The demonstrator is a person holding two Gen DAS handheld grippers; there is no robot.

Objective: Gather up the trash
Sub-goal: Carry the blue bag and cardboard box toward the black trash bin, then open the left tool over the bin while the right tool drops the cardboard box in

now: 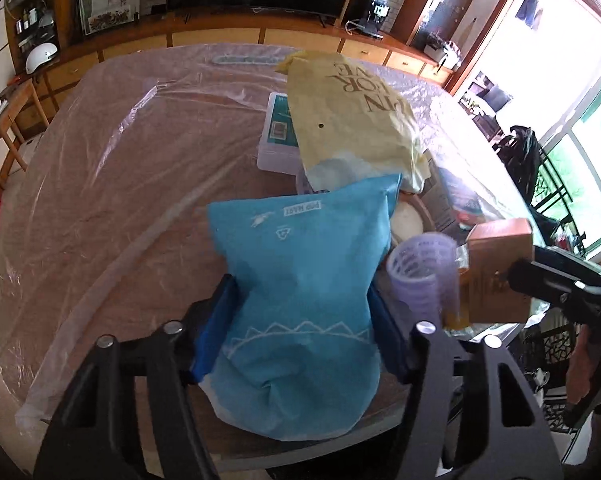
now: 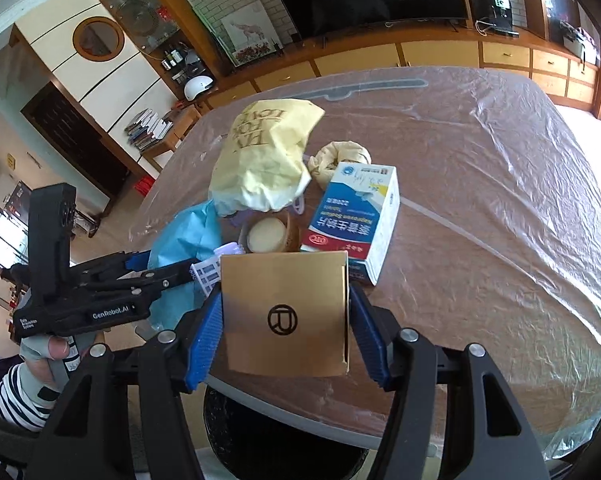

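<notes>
A light blue pouch lies at the table's near edge. My left gripper is shut on it, the blue pads pinching its lower half into a waist. In the right wrist view the same pouch shows beside the left gripper. My right gripper is shut on a gold cardboard box with a round black logo, held over the table's edge. That box also shows at the right of the left wrist view. A lilac hair roller stands between the pouch and the box.
On the plastic-covered table lie a yellow paper bag, a blue-white medicine box, a crumpled beige bag, a small round tub and a teal-labelled white box. A black bin stands below the edge.
</notes>
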